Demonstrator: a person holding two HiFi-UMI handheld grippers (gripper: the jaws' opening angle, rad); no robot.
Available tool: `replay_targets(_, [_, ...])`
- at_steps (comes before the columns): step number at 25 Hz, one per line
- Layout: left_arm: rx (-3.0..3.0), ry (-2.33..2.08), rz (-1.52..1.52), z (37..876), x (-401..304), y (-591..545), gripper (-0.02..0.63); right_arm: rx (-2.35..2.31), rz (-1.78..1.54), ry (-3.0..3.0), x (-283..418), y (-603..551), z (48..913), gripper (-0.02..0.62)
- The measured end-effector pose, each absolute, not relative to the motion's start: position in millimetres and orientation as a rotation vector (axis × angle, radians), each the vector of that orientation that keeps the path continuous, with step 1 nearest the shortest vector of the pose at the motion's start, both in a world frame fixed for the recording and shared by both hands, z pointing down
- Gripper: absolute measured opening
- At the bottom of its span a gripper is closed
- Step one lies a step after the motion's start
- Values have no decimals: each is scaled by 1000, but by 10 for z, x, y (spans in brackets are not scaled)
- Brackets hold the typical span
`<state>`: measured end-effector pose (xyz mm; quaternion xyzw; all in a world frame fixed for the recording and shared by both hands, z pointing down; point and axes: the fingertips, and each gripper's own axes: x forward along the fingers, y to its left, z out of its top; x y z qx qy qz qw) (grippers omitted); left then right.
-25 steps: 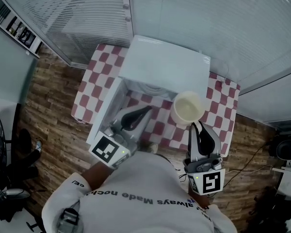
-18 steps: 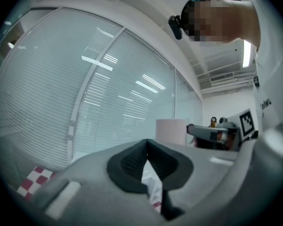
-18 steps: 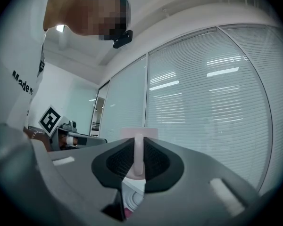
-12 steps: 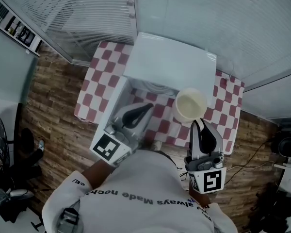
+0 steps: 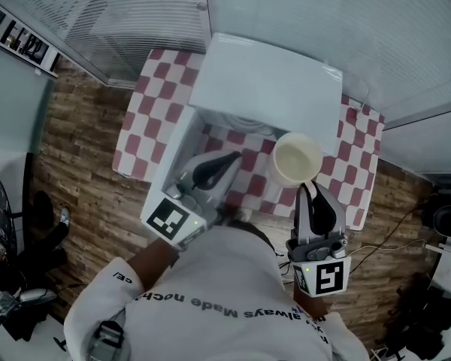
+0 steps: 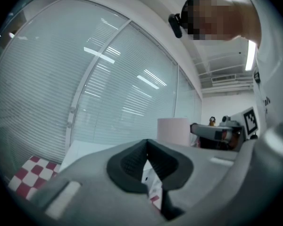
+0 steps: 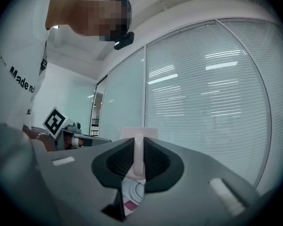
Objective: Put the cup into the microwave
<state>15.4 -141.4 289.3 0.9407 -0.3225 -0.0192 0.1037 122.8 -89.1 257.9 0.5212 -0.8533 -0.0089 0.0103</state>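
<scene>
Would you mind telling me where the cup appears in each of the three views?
Head view: cup right of centre, before the microwave, held by the right gripper.
Left gripper view: cup right of centre, above the jaws.
Right gripper view: cup low centre, handle between the jaws.
Shared landmark: the window blinds.

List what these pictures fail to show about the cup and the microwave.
1. Cavity of the white box-shaped microwave: its roof covers most of it in the head view, and the gripper bodies do in both gripper views.
2. Base of the pale round cup: hidden by its own rim in the head view, and by the black fingers of the right gripper in its view.
3. Whether the left gripper touches the open white door: too small in the head view.
</scene>
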Motion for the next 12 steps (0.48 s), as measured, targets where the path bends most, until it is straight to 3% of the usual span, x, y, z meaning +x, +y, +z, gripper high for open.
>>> replay_targets(12, [2759,-940,-32,3191,117,-1547,5,1616,34,-2632,1172,-982,2950,41])
